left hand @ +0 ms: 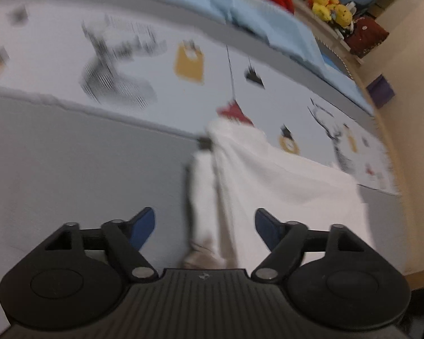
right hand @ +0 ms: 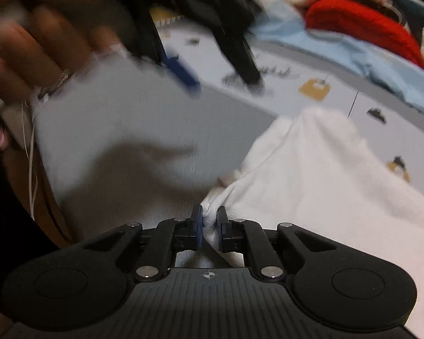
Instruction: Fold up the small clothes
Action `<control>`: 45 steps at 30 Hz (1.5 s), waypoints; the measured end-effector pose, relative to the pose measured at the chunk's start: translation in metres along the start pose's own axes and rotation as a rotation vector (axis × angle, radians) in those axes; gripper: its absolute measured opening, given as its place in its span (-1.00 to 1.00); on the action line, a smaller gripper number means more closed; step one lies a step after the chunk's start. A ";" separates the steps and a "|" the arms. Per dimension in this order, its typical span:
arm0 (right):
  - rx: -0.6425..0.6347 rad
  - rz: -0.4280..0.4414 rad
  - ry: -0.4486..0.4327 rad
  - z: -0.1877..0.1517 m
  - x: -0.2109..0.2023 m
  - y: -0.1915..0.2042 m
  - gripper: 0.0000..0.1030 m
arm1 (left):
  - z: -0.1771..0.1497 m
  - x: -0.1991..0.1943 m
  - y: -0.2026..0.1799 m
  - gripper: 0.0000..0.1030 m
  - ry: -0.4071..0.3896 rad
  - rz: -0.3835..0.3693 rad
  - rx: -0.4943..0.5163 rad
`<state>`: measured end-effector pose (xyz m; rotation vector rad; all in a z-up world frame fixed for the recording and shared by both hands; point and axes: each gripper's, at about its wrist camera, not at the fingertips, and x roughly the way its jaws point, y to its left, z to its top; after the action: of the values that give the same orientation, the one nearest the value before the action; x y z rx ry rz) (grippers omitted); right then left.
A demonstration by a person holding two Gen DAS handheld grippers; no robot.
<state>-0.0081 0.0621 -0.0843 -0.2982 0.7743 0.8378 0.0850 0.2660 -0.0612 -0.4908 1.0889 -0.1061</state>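
Note:
A small white garment [left hand: 282, 186] lies on the grey bed surface [left hand: 79, 175], bunched up toward the middle. My left gripper [left hand: 205, 221] is open, its blue fingertips [left hand: 144, 226] apart above the garment's near edge, holding nothing. In the right wrist view my right gripper [right hand: 209, 220] is shut on a fold of the white garment [right hand: 311, 175] at its near left corner. The left gripper [right hand: 183, 70], blurred, shows at upper left in that view with the person's hand [right hand: 28, 45] on it.
A white printed sheet [left hand: 155, 65] with yellow and black figures covers the far part of the bed. Light blue cloth [left hand: 240, 8] and a red item [right hand: 361, 25] lie behind. Yellow plush toys [left hand: 330, 5] sit on a shelf at the far right.

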 end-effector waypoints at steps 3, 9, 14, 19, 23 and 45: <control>0.049 0.020 -0.044 0.000 -0.022 -0.010 -0.81 | 0.006 0.035 -0.002 0.62 0.074 -0.081 -0.072; 0.095 0.051 -0.088 -0.003 -0.055 -0.026 -0.82 | 0.018 0.091 -0.013 0.41 0.148 -0.087 -0.122; 0.099 0.073 -0.090 0.000 -0.062 -0.025 -0.82 | 0.025 0.085 -0.028 -0.76 0.100 -0.037 -0.018; 0.102 0.145 -0.182 0.021 -0.068 -0.006 -0.82 | 0.029 0.022 -0.014 -0.78 -0.036 0.011 -0.009; 0.166 0.222 -0.278 0.033 -0.084 0.004 -0.82 | 0.027 -0.028 0.006 -0.78 -0.148 0.055 -0.056; 0.802 -0.413 -0.140 -0.128 -0.185 -0.179 -0.81 | -0.002 0.034 -0.244 -0.01 -0.217 -0.171 0.373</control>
<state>-0.0137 -0.2230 -0.0495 0.3088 0.8199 0.1182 0.1368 0.0376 0.0159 -0.2506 0.7896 -0.3902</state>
